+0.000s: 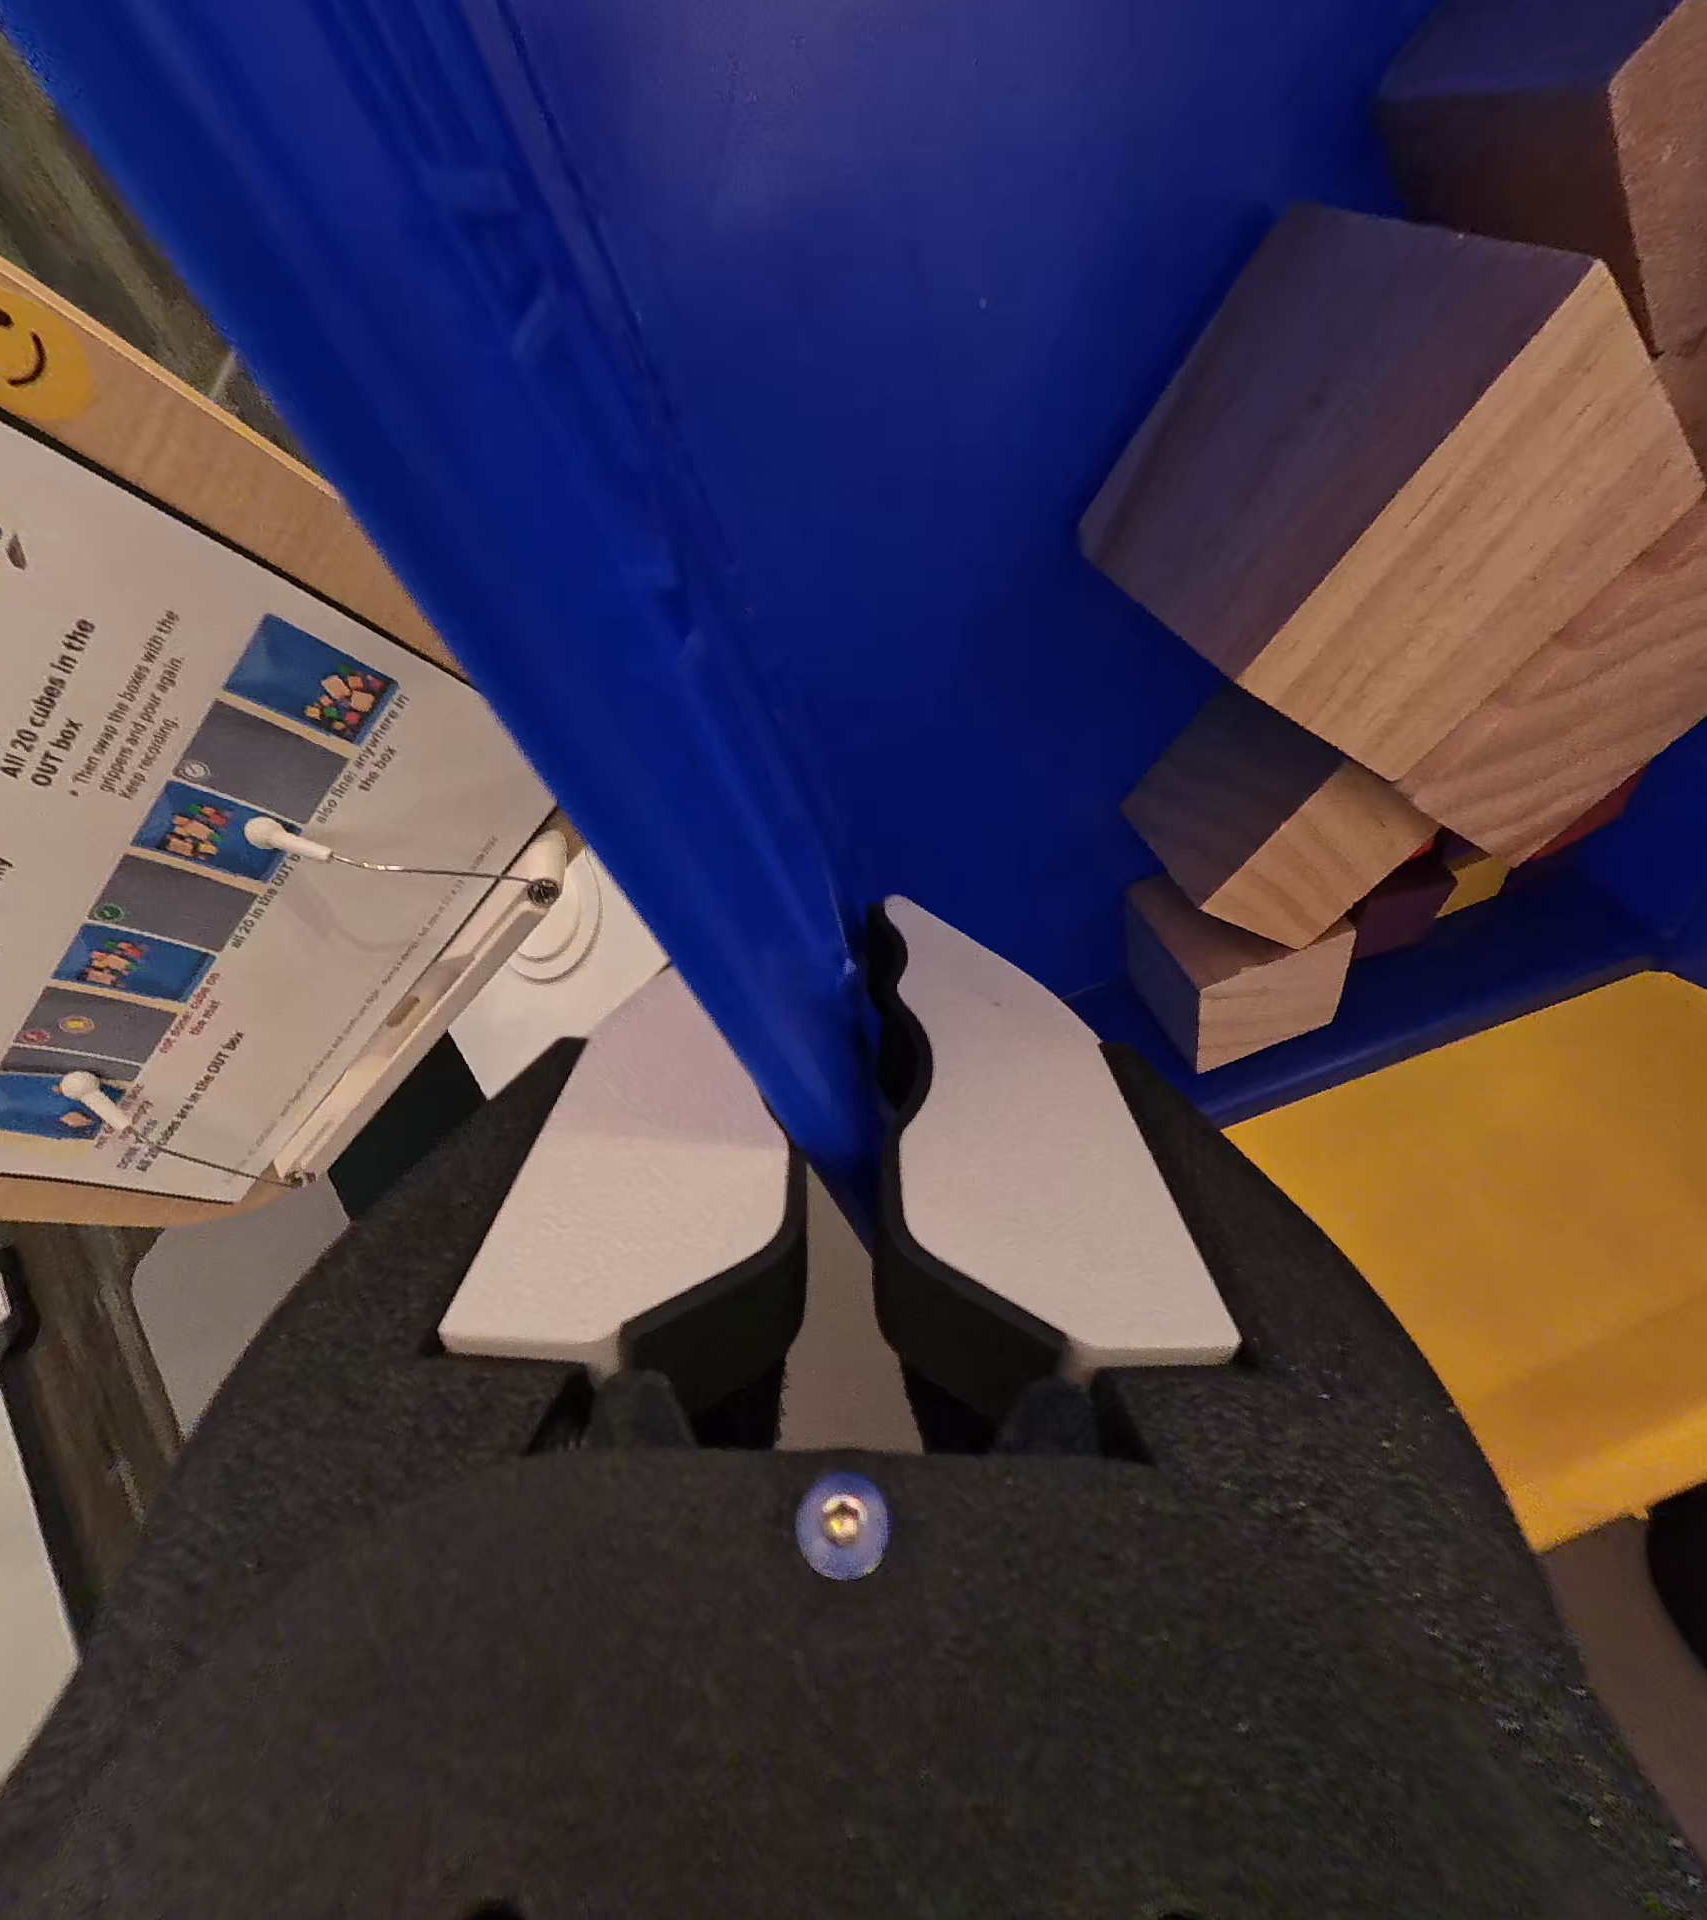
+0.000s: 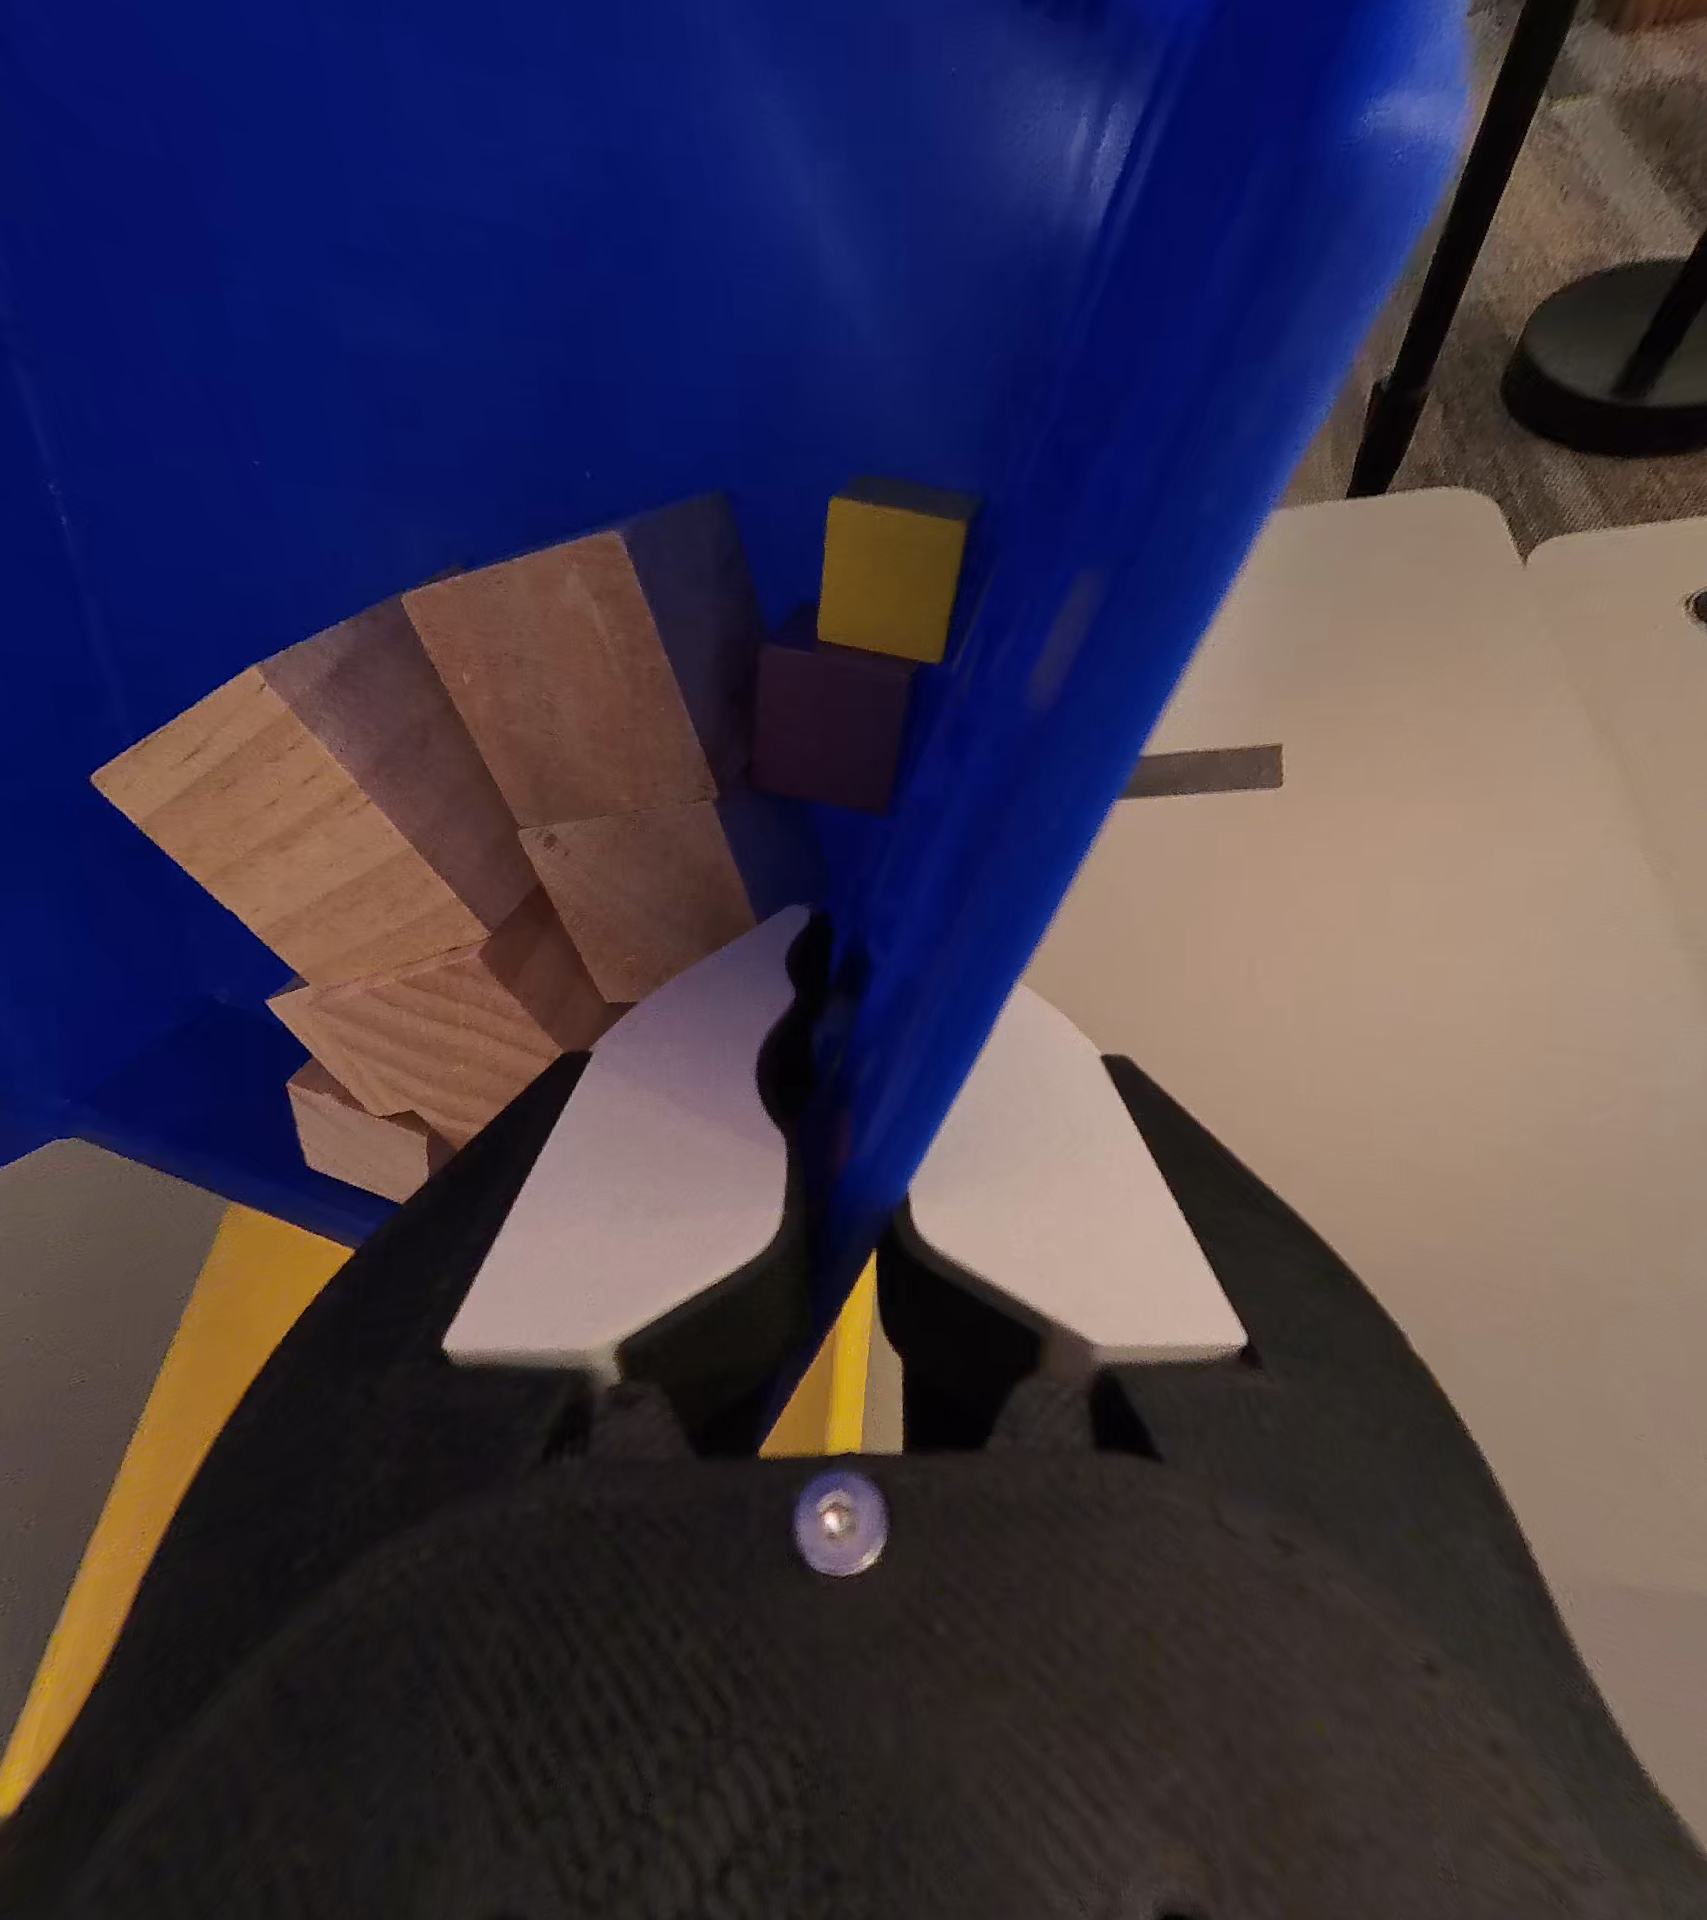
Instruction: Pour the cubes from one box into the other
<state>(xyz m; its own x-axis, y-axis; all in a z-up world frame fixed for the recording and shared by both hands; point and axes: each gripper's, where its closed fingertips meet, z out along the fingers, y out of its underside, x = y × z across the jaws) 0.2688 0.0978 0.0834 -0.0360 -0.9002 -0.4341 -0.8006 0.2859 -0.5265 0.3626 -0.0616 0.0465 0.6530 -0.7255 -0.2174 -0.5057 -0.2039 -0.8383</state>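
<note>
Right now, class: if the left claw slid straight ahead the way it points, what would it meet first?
Nothing separate: the left claw is already shut on the blue box wall, so it would likely only slide further along it; the wooden cubes lie off to the right.

The right gripper [image 2: 844, 1049] clamped the blue box [image 2: 516, 260] by its side wall. Plain wooden cubes [image 2: 558, 686], a yellow cube [image 2: 890, 577] and a purple cube [image 2: 828, 722] lay piled inside near the fingers.
</note>
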